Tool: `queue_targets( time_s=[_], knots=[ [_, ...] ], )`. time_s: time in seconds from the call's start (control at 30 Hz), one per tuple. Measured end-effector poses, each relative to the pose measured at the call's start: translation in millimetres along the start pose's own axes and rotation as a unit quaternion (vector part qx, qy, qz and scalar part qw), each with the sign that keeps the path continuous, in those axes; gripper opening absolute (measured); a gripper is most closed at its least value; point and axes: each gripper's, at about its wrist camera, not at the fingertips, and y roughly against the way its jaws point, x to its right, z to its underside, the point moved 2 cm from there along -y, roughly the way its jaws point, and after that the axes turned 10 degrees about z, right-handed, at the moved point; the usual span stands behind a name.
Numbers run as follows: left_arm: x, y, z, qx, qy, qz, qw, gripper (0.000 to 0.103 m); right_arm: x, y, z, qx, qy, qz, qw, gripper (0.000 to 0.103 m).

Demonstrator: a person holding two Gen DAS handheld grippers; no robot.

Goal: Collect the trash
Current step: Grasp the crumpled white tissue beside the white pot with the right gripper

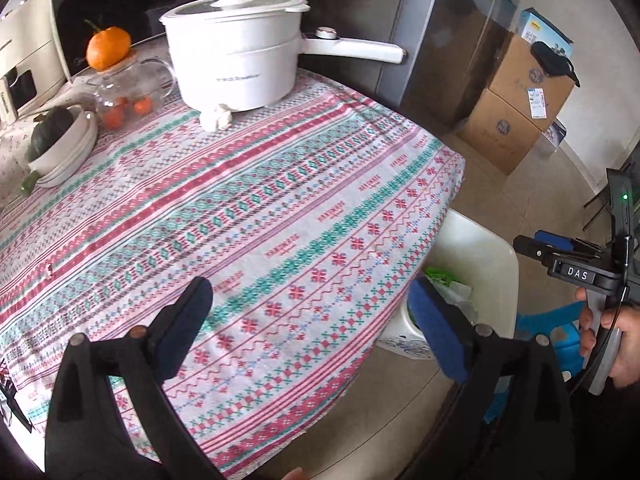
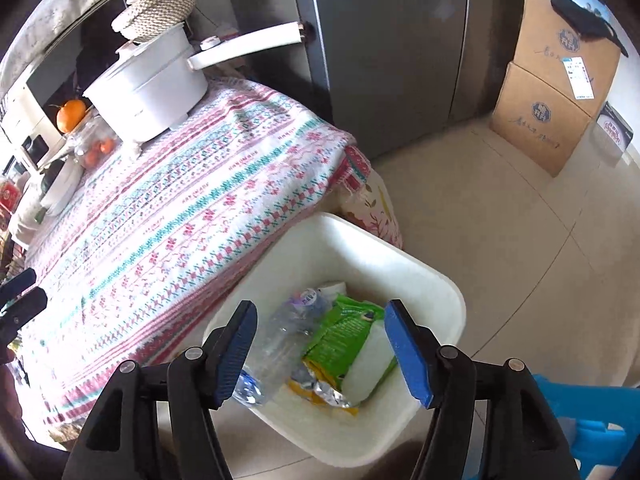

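Observation:
A white bin [image 2: 436, 280] stands on the floor by the table's corner and also shows in the left wrist view [image 1: 484, 256]. In it lie a clear plastic bottle [image 2: 280, 344], a green packet [image 2: 344, 336], a yellow foil wrapper [image 2: 320, 392] and a white piece [image 2: 372, 364]. My right gripper [image 2: 320, 348] is open and empty just above the bin. My left gripper [image 1: 312, 328] is open and empty over the table's near edge. A crumpled white wad [image 1: 216, 117] lies on the tablecloth in front of the pot.
The patterned tablecloth [image 1: 240, 216] carries a white electric pot [image 1: 236, 56], an orange [image 1: 108, 48] on a glass jar, and a bowl [image 1: 68, 140] holding a dark vegetable. Cardboard boxes [image 2: 552, 100] stand beside a grey fridge [image 2: 392, 40]. A blue stool [image 2: 588, 432] is at right.

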Motion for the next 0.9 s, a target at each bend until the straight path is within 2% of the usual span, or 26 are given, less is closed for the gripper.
queue_targets(
  time_s=[0.17, 0.3, 0.4, 0.6, 0.7, 0.8, 0.9],
  knots=[
    [-57.5, 31.1, -1.1, 0.018, 0.044, -0.035, 0.9983, 0.1, -62.9, 2.2, -28.4, 0.039, 0.007, -0.021, 0.999, 0.074],
    [-103.1, 48.6, 3.0, 0.032, 0.099, -0.057, 0.993, 0.1, -134.3, -17.5, -52.8, 0.062, 0.013, -0.042, 0.997, 0.074],
    [-133.1, 60.3, 6.7, 0.044, 0.147, -0.054, 0.9866, 0.1, -193.9, -43.8, -71.0, 0.073, 0.022, -0.051, 0.996, 0.074],
    [-173.5, 82.6, 13.8, 0.08, 0.176, -0.093, 0.9766, 0.1, -290.8, -93.8, -107.1, 0.108, 0.038, -0.033, 0.993, 0.072],
    [-193.4, 91.2, 17.7, 0.096, 0.196, -0.11, 0.9698, 0.1, -328.1, -117.4, -124.3, 0.114, 0.048, -0.021, 0.992, 0.066],
    [-207.7, 94.6, 21.4, 0.101, 0.213, -0.108, 0.9659, 0.1, -357.1, -138.3, -140.3, 0.115, 0.061, -0.006, 0.992, 0.059],
    [-214.7, 93.5, 23.0, 0.098, 0.223, -0.099, 0.9647, 0.1, -376.0, -154.0, -151.2, 0.11, 0.066, 0.012, 0.992, 0.057]
  ],
)
